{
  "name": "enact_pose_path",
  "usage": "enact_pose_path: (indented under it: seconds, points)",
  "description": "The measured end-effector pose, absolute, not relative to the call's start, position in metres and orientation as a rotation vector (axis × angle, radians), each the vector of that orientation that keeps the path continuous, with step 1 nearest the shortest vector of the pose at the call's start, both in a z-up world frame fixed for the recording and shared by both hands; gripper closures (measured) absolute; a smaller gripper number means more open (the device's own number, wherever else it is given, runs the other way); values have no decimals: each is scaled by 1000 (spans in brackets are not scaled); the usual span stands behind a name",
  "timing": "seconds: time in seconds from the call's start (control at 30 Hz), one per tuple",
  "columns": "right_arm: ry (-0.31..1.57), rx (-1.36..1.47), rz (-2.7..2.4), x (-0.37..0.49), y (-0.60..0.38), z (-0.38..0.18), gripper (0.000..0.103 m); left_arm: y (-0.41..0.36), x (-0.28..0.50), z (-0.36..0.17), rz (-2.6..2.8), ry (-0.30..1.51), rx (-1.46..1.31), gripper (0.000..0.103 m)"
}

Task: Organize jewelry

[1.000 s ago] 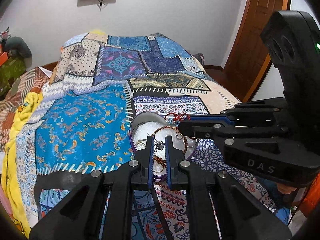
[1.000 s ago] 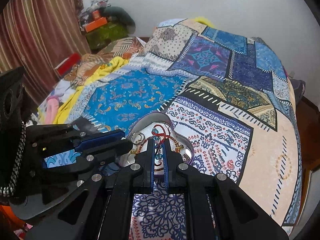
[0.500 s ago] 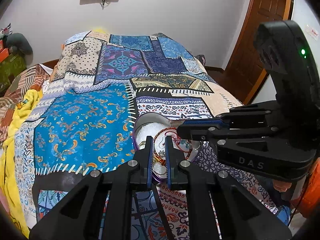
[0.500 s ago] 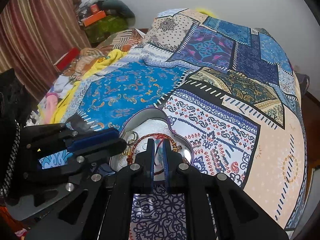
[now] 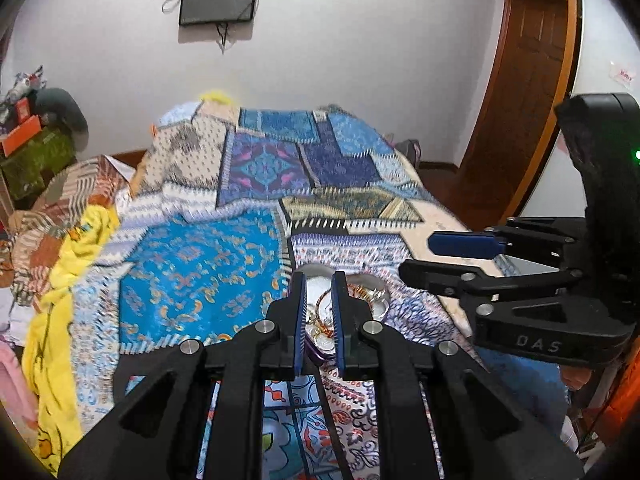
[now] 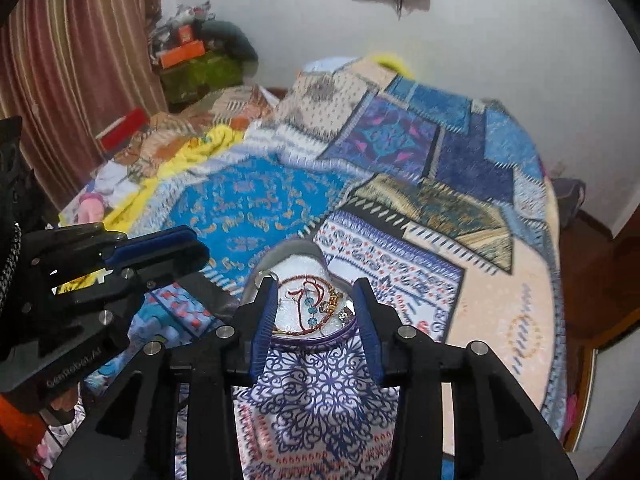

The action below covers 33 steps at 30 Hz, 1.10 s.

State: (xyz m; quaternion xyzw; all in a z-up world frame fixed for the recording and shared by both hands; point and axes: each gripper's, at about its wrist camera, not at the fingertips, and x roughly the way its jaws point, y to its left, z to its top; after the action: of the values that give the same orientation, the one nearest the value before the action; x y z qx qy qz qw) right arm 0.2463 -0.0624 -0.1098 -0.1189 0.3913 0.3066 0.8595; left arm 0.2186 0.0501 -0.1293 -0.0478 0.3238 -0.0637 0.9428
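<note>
tin dead ahead of both jaws

the tin (image 6: 294, 256) sits on the bed (image 6: 256, 200), holding a red cord bracelet (image 6: 308, 300) and gold rings (image 5: 320, 312). the right gripper (image 6: 316, 320) is wide open and empty, its jaws framing the tin, so it seems nearer. the left gripper (image 5: 319, 312) is only narrowly open, gripping nothing (rings show through the gap). the right view shows the beaded cord clearly; the left view mostly hides it.

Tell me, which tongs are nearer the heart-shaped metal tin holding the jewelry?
Right, it seems. The right tongs hang open over the heart-shaped metal tin, fingers framing it; the left tongs sit off its left side, only narrowly open.
</note>
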Motion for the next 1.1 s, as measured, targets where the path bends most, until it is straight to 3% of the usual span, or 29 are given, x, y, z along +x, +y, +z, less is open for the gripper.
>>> enact_pose_path:
  seconds: [0.23, 0.4, 0.53, 0.7, 0.8, 0.87, 1.0, 1.1]
  points:
    - [627, -193, 583, 194, -90, -41, 68, 45, 170, -64, -108, 504, -64, 91]
    - [429, -138, 528, 138, -111, 10, 68, 34, 118, -19, -72, 354, -23, 68]
    - [297, -103, 496, 93, -120, 35, 67, 25, 80, 4, -53, 252, -7, 59]
    - [182, -64, 442, 56, -129, 45, 48, 17, 41, 17, -13, 167, 2, 39]
    - [149, -43, 415, 43, -132, 47, 33, 17, 28, 18, 17, 138, -8, 14]
    - [136, -32, 388, 41, -132, 46, 21, 18, 21, 18, 35, 122, -20, 10]
    - [127, -26, 349, 36, -131, 44, 12, 20, 14, 19, 55, 105, -39, 1]
    - [129, -21, 343, 30, -135, 39, 3, 20, 11, 19, 71, 95, -37, 1]
